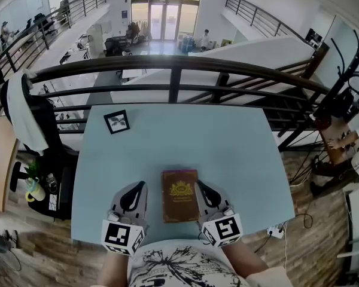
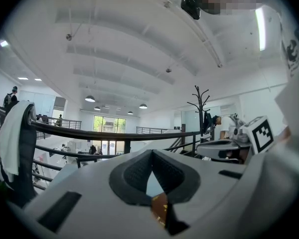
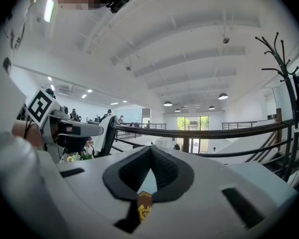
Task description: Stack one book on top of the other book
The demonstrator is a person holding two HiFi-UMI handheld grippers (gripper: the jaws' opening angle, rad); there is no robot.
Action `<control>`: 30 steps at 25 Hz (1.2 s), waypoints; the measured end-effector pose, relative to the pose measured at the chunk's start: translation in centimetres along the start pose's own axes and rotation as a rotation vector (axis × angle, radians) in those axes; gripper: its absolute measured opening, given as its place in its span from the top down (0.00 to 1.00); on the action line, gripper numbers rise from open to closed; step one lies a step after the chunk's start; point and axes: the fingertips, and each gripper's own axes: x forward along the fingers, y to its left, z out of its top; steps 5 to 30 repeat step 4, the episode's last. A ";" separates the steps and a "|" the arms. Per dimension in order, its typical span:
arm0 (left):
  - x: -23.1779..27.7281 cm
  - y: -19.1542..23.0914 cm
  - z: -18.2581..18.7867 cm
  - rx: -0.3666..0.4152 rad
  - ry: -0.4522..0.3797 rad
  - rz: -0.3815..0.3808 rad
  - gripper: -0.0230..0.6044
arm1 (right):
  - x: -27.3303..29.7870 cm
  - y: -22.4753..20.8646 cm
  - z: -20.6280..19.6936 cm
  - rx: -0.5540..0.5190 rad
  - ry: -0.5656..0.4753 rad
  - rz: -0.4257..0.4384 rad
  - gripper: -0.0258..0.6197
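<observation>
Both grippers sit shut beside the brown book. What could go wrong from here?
1. The left gripper and right gripper flank the book closely; a sideways move could knock it askew.
2. The book lies near the table front edge; a pull toward the person might slide it off.

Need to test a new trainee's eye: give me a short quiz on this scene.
1. True or false: the brown book lies on the table between the left gripper and the right gripper.
2. Where is the small black frame? A) on the book B) at the table's far left C) in a gripper
3. Fill in: both grippers' jaws are ____.
Key: 1 true; 2 B; 3 shut.
</observation>
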 end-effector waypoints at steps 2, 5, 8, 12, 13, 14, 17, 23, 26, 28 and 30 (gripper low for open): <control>0.0 0.0 -0.5 -0.001 -0.001 -0.004 0.95 | 0.1 -0.2 -0.3 0.004 0.018 -0.011 0.97; 0.0 0.0 -1.0 -0.002 -0.001 -0.007 0.95 | 0.2 -0.4 -0.6 0.015 0.033 -0.019 0.97; 0.0 0.0 -1.0 -0.002 -0.001 -0.007 0.95 | 0.2 -0.4 -0.6 0.015 0.033 -0.019 0.97; 0.0 0.0 -1.0 -0.002 -0.001 -0.007 0.95 | 0.2 -0.4 -0.6 0.015 0.033 -0.019 0.97; 0.0 0.0 -1.0 -0.002 -0.001 -0.007 0.95 | 0.2 -0.4 -0.6 0.015 0.033 -0.019 0.97; 0.0 0.0 -1.0 -0.002 -0.001 -0.007 0.95 | 0.2 -0.4 -0.6 0.015 0.033 -0.019 0.97; 0.0 0.0 -1.0 -0.002 -0.001 -0.007 0.95 | 0.2 -0.4 -0.6 0.015 0.033 -0.019 0.97; 0.0 0.0 -1.0 -0.002 -0.001 -0.007 0.95 | 0.2 -0.4 -0.6 0.015 0.033 -0.019 0.97; 0.0 0.0 -1.0 -0.002 -0.001 -0.007 0.95 | 0.2 -0.4 -0.6 0.015 0.033 -0.019 0.97; 0.0 0.0 -1.0 -0.002 -0.001 -0.007 0.95 | 0.2 -0.4 -0.6 0.015 0.033 -0.019 0.97; 0.0 0.0 -1.0 -0.002 -0.001 -0.007 0.95 | 0.2 -0.4 -0.6 0.015 0.033 -0.019 0.97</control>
